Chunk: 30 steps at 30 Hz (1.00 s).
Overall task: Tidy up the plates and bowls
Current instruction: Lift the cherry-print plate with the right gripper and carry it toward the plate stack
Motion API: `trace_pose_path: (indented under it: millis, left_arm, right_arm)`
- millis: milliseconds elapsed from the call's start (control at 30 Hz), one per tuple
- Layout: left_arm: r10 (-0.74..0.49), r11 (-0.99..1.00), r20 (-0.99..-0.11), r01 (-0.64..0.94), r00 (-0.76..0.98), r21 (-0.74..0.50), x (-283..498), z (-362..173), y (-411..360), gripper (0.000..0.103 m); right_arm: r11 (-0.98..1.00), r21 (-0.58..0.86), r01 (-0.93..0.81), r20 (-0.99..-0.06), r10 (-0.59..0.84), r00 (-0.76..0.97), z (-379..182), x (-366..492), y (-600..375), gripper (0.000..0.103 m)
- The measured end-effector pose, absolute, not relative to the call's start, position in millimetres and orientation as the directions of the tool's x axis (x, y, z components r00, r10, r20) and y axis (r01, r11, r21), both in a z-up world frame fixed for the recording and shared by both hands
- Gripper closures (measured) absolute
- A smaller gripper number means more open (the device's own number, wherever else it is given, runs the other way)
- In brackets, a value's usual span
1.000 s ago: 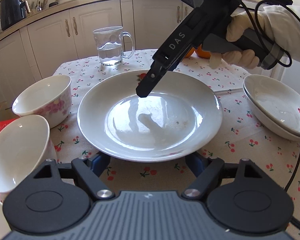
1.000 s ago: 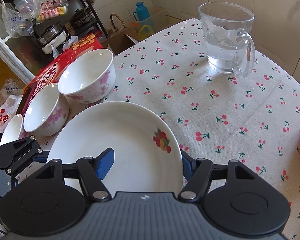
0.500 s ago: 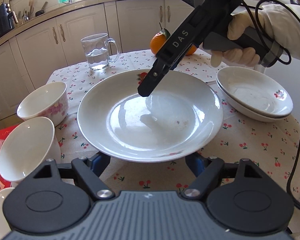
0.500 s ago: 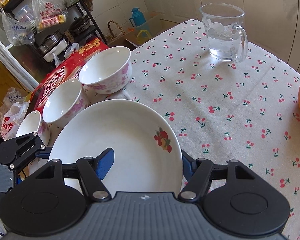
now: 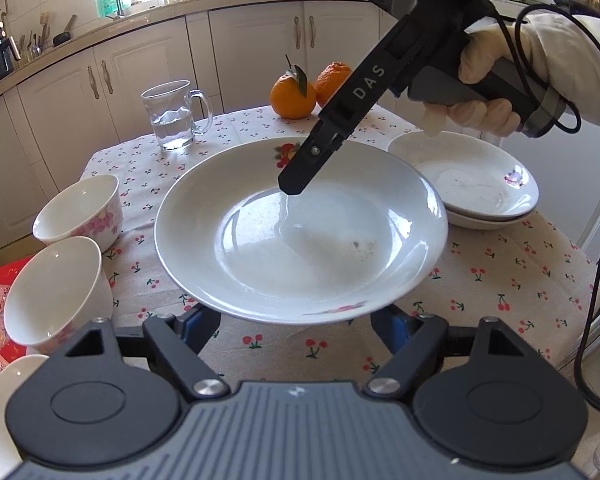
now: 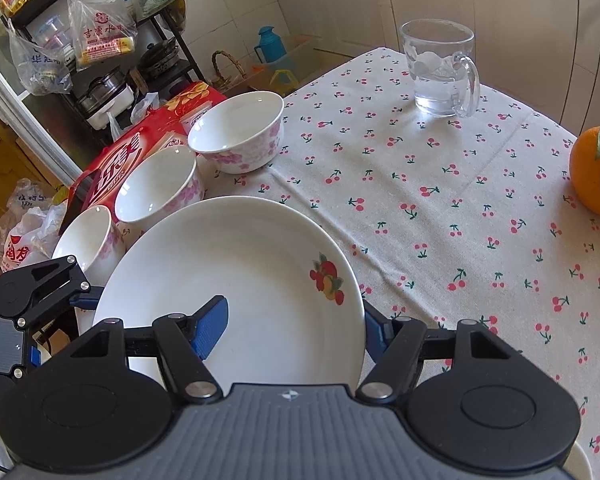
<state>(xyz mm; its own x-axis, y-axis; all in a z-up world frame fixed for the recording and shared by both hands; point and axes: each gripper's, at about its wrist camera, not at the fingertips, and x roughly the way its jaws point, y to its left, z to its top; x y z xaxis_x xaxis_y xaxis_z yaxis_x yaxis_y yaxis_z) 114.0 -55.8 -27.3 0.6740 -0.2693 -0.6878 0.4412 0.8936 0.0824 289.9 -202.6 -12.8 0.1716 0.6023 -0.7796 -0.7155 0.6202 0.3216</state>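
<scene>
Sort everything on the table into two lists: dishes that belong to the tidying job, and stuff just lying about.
Job:
large plate, gripped by right gripper
stacked plates
three floral bowls

Lying about:
glass mug of water
two oranges
red box

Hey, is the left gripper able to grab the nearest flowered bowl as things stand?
Probably yes. The left gripper is open and empty, and the bowl sits just to its left, uncovered. The plate held by the right gripper overhangs it, so back out first.

white plate [image 5: 300, 236], cherry-print cloth [image 6: 440, 184]
</scene>
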Motion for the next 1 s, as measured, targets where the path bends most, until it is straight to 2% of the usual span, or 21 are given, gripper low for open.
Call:
trace_pose_path:
  millis: [1000]
  left_arm:
    - [-0.417,0.769,-0.691,0.634,0.591,0.079,110.7,-17.2,-129.1,0.021]
  right_arm:
    - [0.756,0.296,-0.584,-0.76,0.557,0.336,0.4,239.1,-309.1,0.029]
